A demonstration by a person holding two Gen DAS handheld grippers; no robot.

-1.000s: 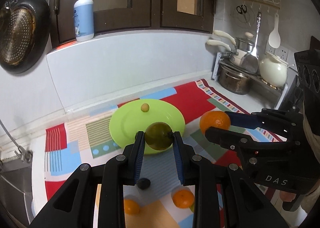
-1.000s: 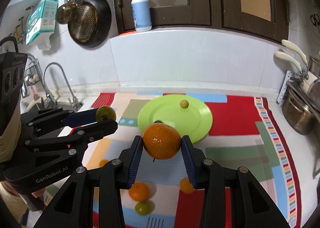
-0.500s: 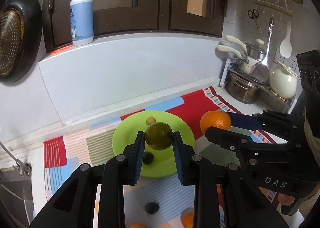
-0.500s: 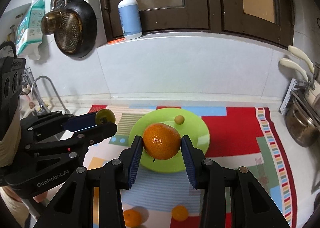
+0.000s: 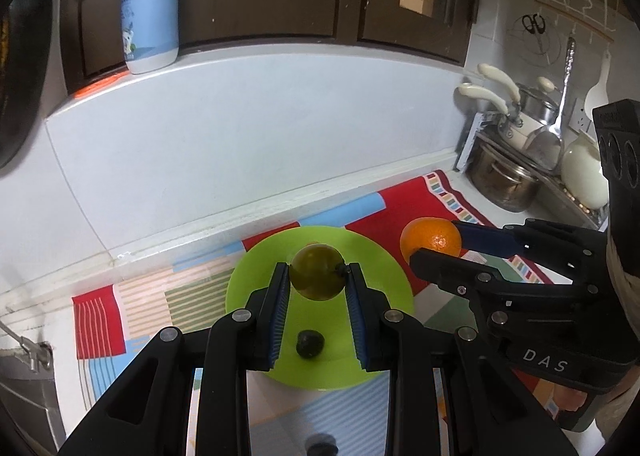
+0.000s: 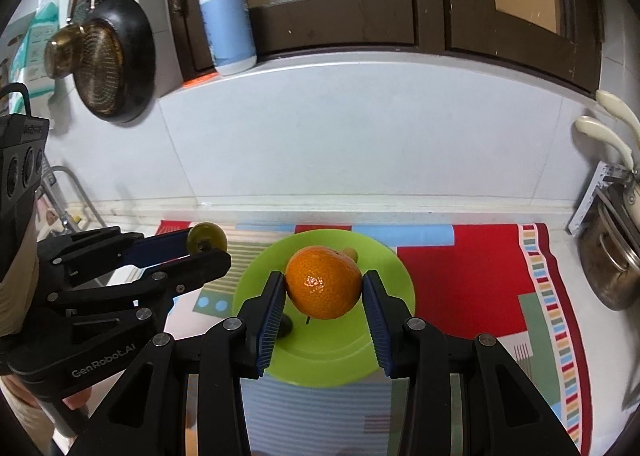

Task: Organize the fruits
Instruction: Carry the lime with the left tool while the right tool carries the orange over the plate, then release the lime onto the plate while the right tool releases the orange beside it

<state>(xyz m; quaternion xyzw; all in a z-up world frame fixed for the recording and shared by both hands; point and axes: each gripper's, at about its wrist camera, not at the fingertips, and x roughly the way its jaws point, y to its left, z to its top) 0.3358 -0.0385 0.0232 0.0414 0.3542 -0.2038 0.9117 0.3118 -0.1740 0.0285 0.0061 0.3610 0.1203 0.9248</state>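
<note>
My left gripper [image 5: 317,278] is shut on a round green fruit [image 5: 317,272] and holds it above the lime green plate [image 5: 380,272]. My right gripper [image 6: 323,286] is shut on an orange [image 6: 323,282] and holds it above the same plate [image 6: 392,280]. A small dark fruit [image 5: 309,343] lies on the plate's near part. A small yellowish fruit [image 6: 352,254] lies on the plate's far part, mostly hidden behind the orange. The right gripper with its orange [image 5: 431,236] shows in the left view, the left gripper with its green fruit [image 6: 206,236] in the right view.
The plate sits on a colourful patterned mat [image 6: 480,276]. Another dark fruit [image 5: 320,446] lies on the mat near me. Pots on a rack [image 5: 508,175] stand at the right. A sink and tap [image 6: 64,191] are at the left. A soap bottle [image 6: 226,19] stands on the ledge.
Both grippers have moved forward over the plate, still holding their fruits. The loose oranges on the near mat have dropped out of view.
</note>
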